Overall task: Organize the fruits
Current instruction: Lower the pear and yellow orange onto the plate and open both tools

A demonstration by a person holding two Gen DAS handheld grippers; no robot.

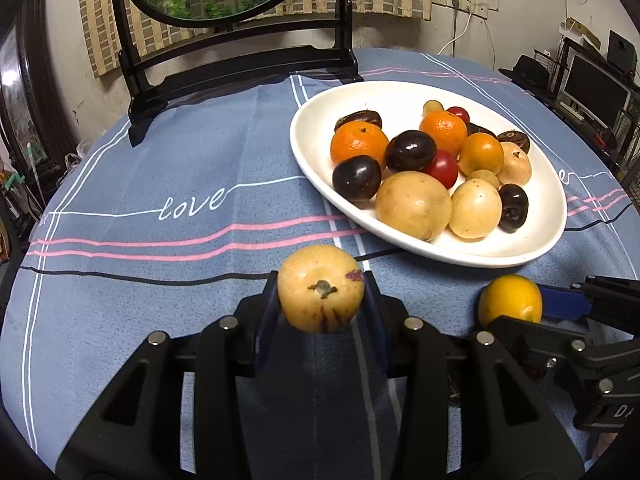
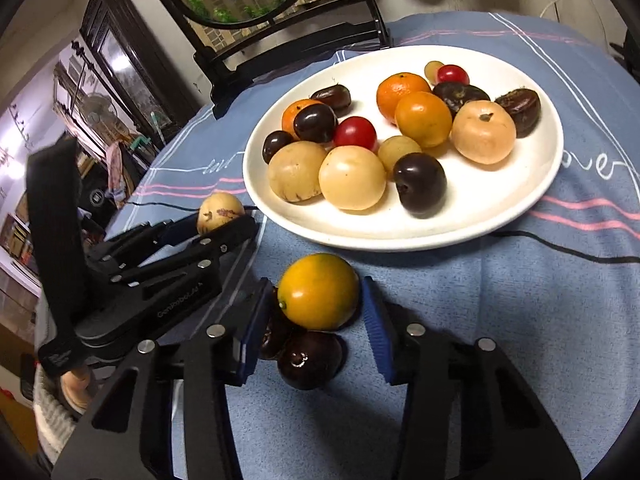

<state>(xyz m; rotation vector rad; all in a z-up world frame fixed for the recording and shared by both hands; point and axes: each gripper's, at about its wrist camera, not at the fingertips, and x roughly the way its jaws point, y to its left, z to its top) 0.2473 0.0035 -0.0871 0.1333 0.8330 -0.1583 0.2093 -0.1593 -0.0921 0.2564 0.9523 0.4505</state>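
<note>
While left gripper (image 1: 321, 290) jaws clamp a pale yellow fruit (image 1: 321, 288) above the counter (image 1: 160, 300) near the white plate (image 1: 532, 248) of fruits, right gripper (image 2: 316, 300) jaws flank an orange-yellow fruit (image 2: 318, 291), left pad touching, right pad apart; two dark fruits (image 2: 310, 360) beneath.

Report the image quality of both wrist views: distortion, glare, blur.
Left wrist view: strong fisheye bend, dark vignette corners; sharp on the pale fruit in the left gripper; small glare spots on the dark fruits in the white plate. Right wrist view: same curved distortion; the left edge of the room is overexposed and blurred; the yellow-orange fruit shows a highlight.
</note>
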